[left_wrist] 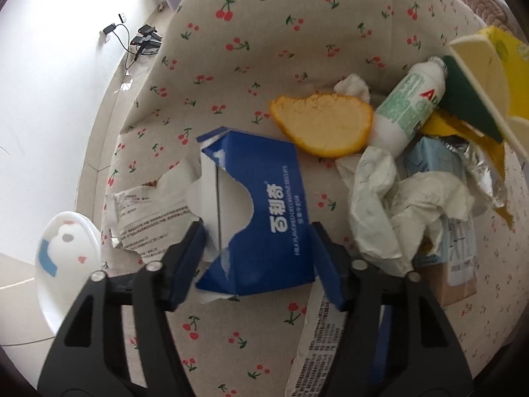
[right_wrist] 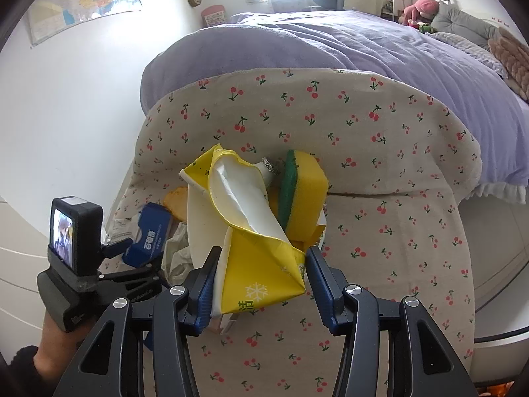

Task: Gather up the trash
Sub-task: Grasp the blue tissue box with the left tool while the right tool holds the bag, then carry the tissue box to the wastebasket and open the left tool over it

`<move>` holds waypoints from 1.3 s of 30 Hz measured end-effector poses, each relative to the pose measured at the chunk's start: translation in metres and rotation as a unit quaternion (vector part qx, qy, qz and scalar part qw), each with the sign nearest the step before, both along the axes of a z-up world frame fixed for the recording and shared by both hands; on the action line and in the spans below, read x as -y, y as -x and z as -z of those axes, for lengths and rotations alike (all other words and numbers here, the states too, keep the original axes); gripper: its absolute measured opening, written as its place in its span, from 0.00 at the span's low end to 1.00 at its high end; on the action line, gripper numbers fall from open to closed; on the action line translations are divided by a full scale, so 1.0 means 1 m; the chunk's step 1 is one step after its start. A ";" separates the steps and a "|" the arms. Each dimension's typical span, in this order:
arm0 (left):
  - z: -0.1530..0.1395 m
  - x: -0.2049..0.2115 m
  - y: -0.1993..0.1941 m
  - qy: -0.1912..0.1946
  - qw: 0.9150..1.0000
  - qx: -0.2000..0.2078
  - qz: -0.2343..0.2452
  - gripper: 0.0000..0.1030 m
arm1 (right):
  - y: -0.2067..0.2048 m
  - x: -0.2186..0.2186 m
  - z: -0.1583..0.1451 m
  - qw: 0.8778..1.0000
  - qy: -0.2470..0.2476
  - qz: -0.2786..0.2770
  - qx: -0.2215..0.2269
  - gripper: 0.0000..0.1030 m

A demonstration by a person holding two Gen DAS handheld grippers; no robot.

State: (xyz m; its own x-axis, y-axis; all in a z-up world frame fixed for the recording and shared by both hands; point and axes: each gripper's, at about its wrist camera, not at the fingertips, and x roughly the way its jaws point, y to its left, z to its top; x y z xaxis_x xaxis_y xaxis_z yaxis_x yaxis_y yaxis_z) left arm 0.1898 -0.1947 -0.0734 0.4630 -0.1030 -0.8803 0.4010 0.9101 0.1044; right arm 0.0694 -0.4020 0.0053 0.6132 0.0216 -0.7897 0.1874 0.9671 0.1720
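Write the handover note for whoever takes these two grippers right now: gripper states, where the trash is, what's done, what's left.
Left gripper: shut on the torn blue biscuit box, just above the cherry-print cloth.
Right gripper: shut on the opened yellow carton, held up off the cloth.
Still on the cloth: orange peel, white bottle, crumpled tissue, foil wrapper, light blue carton, yellow-green sponge, torn printed paper.
White bin stands on the floor left of the table.
Done: two pieces gripped. Nothing visibly binned yet.
Left: drop both, probably in the bin, then clear the pile.
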 end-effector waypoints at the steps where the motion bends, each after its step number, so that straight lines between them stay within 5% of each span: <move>1: -0.002 0.001 0.001 0.008 1.000 0.001 0.000 0.59 | 0.000 0.000 -0.001 1.000 0.000 0.000 0.000 0.50; 10: -0.033 -0.028 0.003 0.109 0.994 0.001 -0.016 0.56 | -0.001 -0.013 -0.013 1.000 0.000 -0.007 0.014 0.50; 17: -0.053 -0.058 0.014 0.148 0.989 0.009 -0.027 0.56 | -0.009 -0.038 -0.021 1.000 0.000 -0.020 0.018 0.50; 39: -0.055 -0.208 0.024 0.166 0.975 0.020 -0.149 0.57 | -0.059 -0.171 -0.008 0.995 -0.009 -0.098 -0.007 0.50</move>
State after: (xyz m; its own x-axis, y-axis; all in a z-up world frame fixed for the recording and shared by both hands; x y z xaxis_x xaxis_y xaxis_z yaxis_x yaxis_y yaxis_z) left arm 0.1655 0.0129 -0.0188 0.5488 -0.2354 -0.8021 0.1160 0.9717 -0.2058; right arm 0.1289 -0.2312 0.0137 0.5853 0.1550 -0.7959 -0.0031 0.9820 0.1890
